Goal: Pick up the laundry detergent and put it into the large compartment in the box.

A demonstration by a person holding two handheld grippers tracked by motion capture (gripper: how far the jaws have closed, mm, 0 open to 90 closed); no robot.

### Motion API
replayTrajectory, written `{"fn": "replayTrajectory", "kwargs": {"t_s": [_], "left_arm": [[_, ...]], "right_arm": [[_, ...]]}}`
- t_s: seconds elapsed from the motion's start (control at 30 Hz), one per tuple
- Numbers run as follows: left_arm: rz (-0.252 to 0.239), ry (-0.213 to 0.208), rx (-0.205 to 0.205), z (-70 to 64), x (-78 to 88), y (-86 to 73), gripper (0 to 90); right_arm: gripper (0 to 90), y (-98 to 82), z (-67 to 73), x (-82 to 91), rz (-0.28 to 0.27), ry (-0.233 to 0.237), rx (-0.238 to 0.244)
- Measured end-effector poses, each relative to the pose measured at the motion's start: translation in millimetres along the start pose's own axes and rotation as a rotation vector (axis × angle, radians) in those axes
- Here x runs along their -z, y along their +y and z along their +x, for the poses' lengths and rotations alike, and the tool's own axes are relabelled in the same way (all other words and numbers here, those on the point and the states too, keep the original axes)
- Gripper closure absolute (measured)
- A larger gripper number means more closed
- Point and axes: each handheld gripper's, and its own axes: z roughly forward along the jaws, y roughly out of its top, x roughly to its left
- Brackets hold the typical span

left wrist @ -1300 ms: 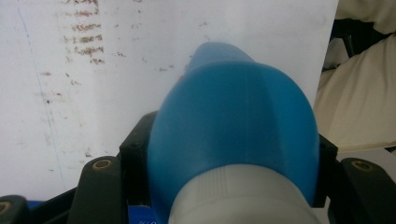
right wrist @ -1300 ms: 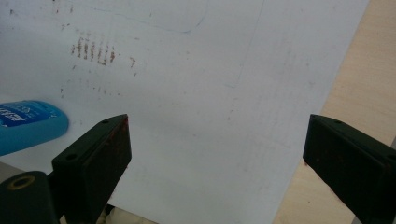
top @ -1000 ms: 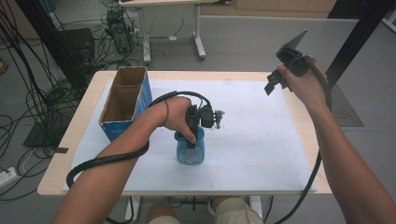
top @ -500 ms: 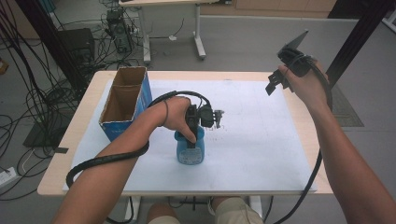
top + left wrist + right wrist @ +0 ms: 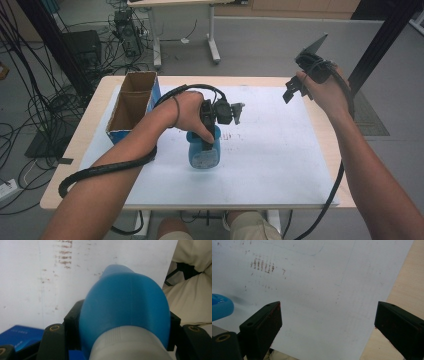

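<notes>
One open cardboard box (image 5: 131,107) stands at the left of the white sheet (image 5: 280,150) on the tabletop (image 5: 90,145). Just right of the box, the left tool (image 5: 210,142) is clamped on the single blue bottle (image 5: 204,154), which stands upright on the sheet; judged, a grasp before lifting, needing a straight raise. Far right of the box, the right tool (image 5: 327,322) hovers with jaws wide apart, holding nothing.

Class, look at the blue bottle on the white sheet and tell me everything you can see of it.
The blue bottle looks like glossy plastic, with a rounded blue top over a pale grey-white collar. It stands upright on the white sheet, right of the cardboard box. The left claw grips its top, black jaws pressed to either side.
</notes>
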Motion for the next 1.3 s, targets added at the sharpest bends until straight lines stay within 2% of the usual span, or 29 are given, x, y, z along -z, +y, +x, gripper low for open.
{"fn": "replayTrajectory", "kwargs": {"t_s": [0.23, 0.4, 0.53, 0.77, 0.87, 0.9, 0.97, 1.0, 1.07, 1.2, 1.3], "left_arm": [[-0.002, 0.01, 0.088, 3.4, 47.2, -1.5, 37.9], [-0.004, 0.031, 0.196, 10.7, 80.4, -6.0, 37.9], [-0.033, 0.056, 0.346, 21.2, 108.1, -17.8, 37.9], [-0.064, 0.116, 0.555, 34.2, 150.9, -34.5, 37.8], [-0.069, 0.126, 0.619, 40.5, 164.9, -41.1, 37.8], [-0.075, 0.125, 0.661, 45.1, 173.1, -46.5, 37.9], [-0.082, 0.128, 0.707, 49.1, 182.1, -52.7, 37.8], [-0.093, 0.131, 0.747, 51.0, 187.5, -57.7, 37.8], [-0.098, 0.135, 0.781, 54.4, 195.2, -63.9, 37.8], [-0.13, 0.155, 0.876, 59.5, 213.6, -82.3, 37.7], [-0.135, 0.167, 0.94, 63.0, 225.1, -93.0, 37.7]], "right_arm": [[7.6, -1.3, -1.6, -1.7, 0.005, 0.011, 0.0], [7.6, -2.5, 3.7, 3.8, 0.002, 0.01, 0.008], [7.6, -4.2, 6.4, 7.3, -0.005, 0.006, 0.015], [7.6, -4.1, 17.7, 9.1, -0.003, 0.004, 0.029], [7.6, -3.5, 22.2, 10.1, -0.003, 0.004, 0.036], [7.6, -3.3, 23.1, 10.4, -0.003, 0.005, 0.031], [7.6, -2.7, 25.3, 11.5, -0.001, 0.001, 0.048], [7.6, -3.0, 26.3, 12.0, -0.003, 0.001, 0.048], [7.6, -2.7, 26.8, 12.7, -0.001, 0.003, 0.051], [7.6, -3.3, 27.1, 13.1, 0.002, 0.004, 0.05], [7.6, -5.3, 27.8, 13.7, -0.002, 0.008, 0.051]]}}
